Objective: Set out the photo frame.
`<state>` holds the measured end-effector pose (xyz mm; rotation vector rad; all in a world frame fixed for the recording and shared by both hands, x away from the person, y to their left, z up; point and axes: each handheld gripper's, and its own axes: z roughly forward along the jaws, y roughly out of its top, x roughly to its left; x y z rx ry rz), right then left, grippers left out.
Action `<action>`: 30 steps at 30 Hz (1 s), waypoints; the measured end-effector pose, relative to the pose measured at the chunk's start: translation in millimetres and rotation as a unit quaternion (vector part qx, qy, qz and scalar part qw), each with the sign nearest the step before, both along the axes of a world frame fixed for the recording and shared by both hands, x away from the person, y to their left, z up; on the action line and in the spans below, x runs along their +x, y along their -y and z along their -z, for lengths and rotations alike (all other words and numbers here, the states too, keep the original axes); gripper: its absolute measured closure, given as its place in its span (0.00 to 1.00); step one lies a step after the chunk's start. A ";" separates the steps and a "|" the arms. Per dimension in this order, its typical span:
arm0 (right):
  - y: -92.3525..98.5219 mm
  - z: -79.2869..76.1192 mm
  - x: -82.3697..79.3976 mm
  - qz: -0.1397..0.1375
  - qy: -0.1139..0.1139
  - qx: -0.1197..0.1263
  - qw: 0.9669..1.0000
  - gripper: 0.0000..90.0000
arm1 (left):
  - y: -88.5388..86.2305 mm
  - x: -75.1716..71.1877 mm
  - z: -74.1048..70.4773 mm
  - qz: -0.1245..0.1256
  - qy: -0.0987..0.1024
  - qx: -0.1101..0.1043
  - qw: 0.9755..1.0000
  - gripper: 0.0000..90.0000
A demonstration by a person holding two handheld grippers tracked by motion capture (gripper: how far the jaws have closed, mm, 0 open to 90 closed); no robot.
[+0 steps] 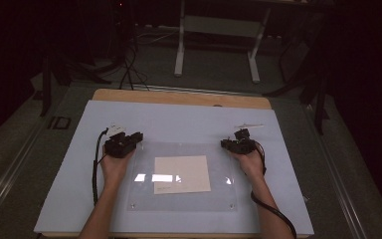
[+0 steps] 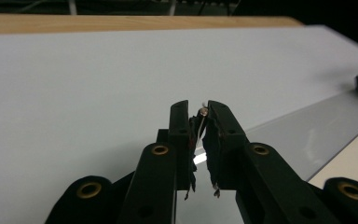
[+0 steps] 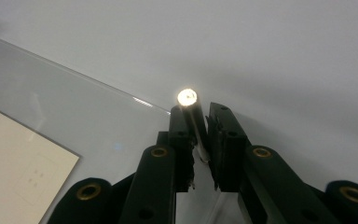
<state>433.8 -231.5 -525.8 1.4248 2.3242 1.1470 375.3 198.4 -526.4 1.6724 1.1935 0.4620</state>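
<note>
We've got a clear acrylic plate (image 1: 181, 174) lying flat on the white surface (image 1: 179, 119), w/ a beige paper sheet (image 1: 182, 174) at its centre; can't tell if the sheet sits under or on the plate. Everything below is ref'd to that plate. Left gripper (image 1: 129, 140) is at the plate's far-left corner, right gripper (image 1: 236, 140) at its far-right corner, both low over the surface, forearms coming in along the plate's left and right edges. Left gripper view: jaws nearly together, a thin silvery pin w/ a small round head (image 2: 204, 112) pinched between the tips; the plate's edge runs just behind/right of the jaws (image 2: 279, 126). Right gripper view: jaws narrow too, clamped on a thicker shiny metal rod (image 3: 192, 116), its bright round end (image 3: 187, 97) sticking out past the tips, just outside the plate's far edge (image 3: 98, 84); the paper sheet shows at lower left in there (image 3: 14, 168). Small screws/standoffs visible at the plate's near corners (image 1: 132, 205). A slim pale tool-like item (image 1: 248, 126) lies on the surface beyond the plate's far-right corner, apart from the right gripper; too small to ID. Wood edge of the surface (image 1: 179, 97) shows beyond the plate's far side.
</note>
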 end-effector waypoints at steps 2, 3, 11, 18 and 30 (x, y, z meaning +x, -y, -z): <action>0.0 0.0 0.0 0.000 0.000 -0.001 1.000 0.89 | 0.4 0.3 0.4 0.001 0.003 0.003 1.000 0.90; -0.1 -0.1 0.0 0.000 0.000 -0.001 1.000 0.89 | 0.4 0.4 0.4 0.001 0.003 0.004 1.000 0.91; -0.9 -1.0 0.5 -0.002 -0.001 -0.006 1.000 0.89 | 3.2 -0.7 2.7 -0.001 0.005 0.019 1.000 0.89; -1.0 -1.5 0.5 -0.002 -0.003 -0.008 1.000 0.89 | 3.9 -0.1 5.2 -0.005 0.002 0.019 1.000 0.92; 7.7 -19.9 -17.1 -0.024 0.088 -0.027 0.996 0.87 | 2.2 2.1 5.0 -0.003 -0.009 0.009 1.000 0.91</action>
